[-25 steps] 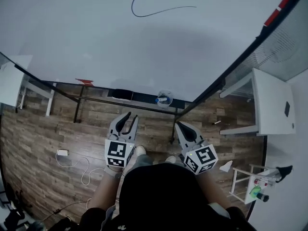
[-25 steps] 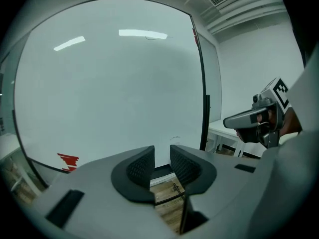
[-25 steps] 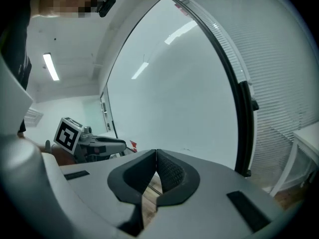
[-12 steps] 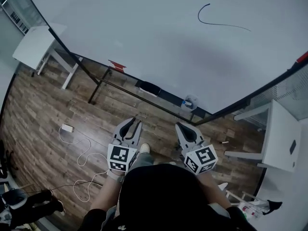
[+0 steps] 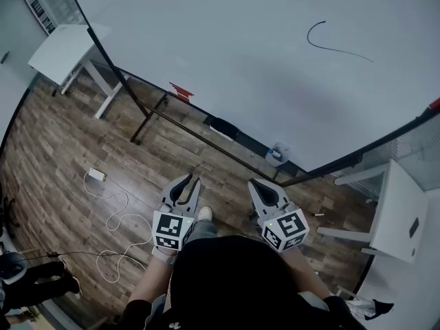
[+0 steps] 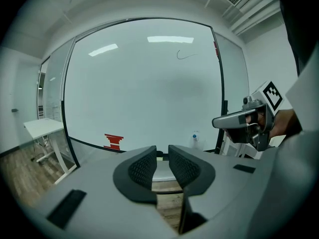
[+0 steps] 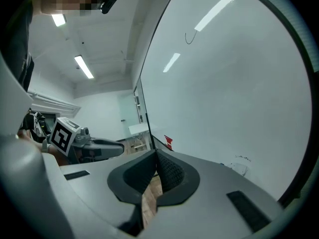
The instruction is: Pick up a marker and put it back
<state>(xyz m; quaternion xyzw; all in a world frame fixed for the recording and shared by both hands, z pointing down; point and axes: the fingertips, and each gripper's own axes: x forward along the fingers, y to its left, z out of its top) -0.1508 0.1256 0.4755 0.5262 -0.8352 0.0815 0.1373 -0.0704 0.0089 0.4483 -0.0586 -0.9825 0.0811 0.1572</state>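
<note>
Marker [image 5: 273, 155] sits blue cap up in the clear holder [image 5: 282, 148] on the ledge at the bottom edge of the whiteboard [image 5: 227, 53], well apart from both grippers. Left gripper [image 5: 187, 182] has its jaws a narrow gap apart with nothing between them. Right gripper [image 5: 261, 187] is clenched, pads meeting at the tips, also empty. Both are held low in front of the person's body, pointing toward the board, with neither near the ledge.

Step, as a judgement: the marker in its holder and two empty grippers fit either a moment ahead of the pick-up or one after the marker went back, and the pictures do not settle which. Any grasp would need a gripper carried up and forward to the ledge with its jaws spread over the cap, and the holder looks light enough to tip.

Surface and room: the ledge also carries a dark eraser [image 5: 224, 127] to the left of the holder. The board shows a curved black line [image 5: 337, 43] high up and a small red mark [image 5: 181, 90] near its lower edge. Floor [image 5: 62, 150] is wood plank, with a white cable [image 5: 117, 215] and a small adapter [image 5: 97, 175] lying on it. A white desk [image 5: 65, 50] stands at far left and another desk [image 5: 399, 208] at right
</note>
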